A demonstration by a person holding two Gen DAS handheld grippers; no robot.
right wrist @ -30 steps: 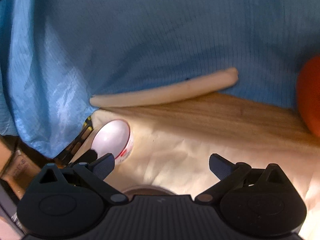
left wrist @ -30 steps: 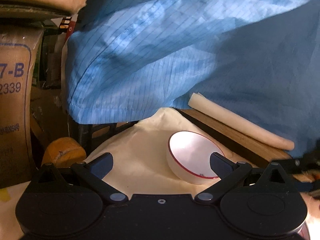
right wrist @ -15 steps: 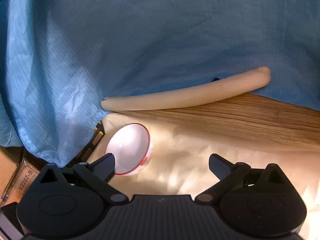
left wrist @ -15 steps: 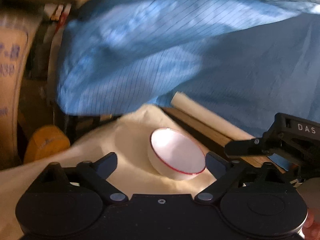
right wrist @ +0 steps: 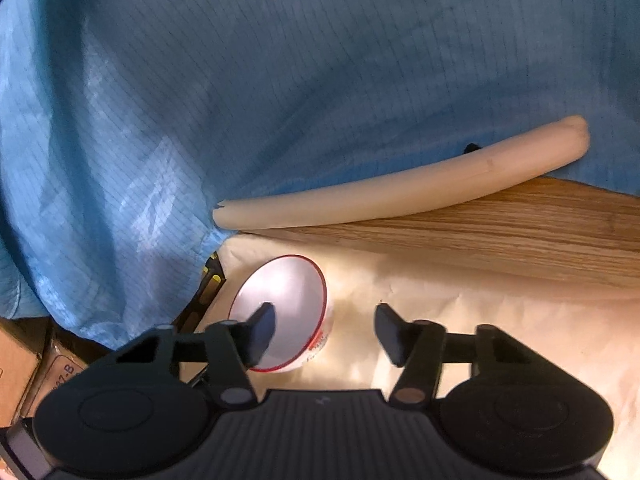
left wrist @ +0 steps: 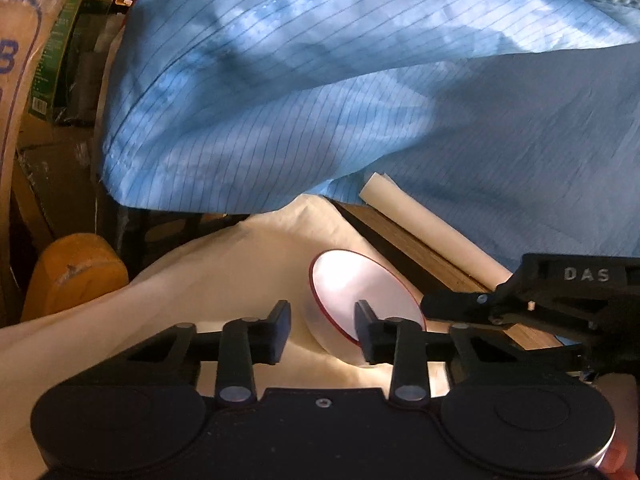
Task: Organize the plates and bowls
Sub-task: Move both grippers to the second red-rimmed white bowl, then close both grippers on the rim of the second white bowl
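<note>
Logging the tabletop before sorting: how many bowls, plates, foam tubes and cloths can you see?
Bowls: 1, the white red-rimmed bowl
Plates: 0
Foam tubes: 1, the cream foam tube
Cloths: 2, the cream cloth and the blue striped fabric
Total: 4

I see one small white bowl (left wrist: 360,298) with a thin red rim line and red print on its outer wall. It is empty. It sits upright on the cream cloth (right wrist: 480,320), near the cloth's corner and the wooden tabletop (right wrist: 520,232).
</note>
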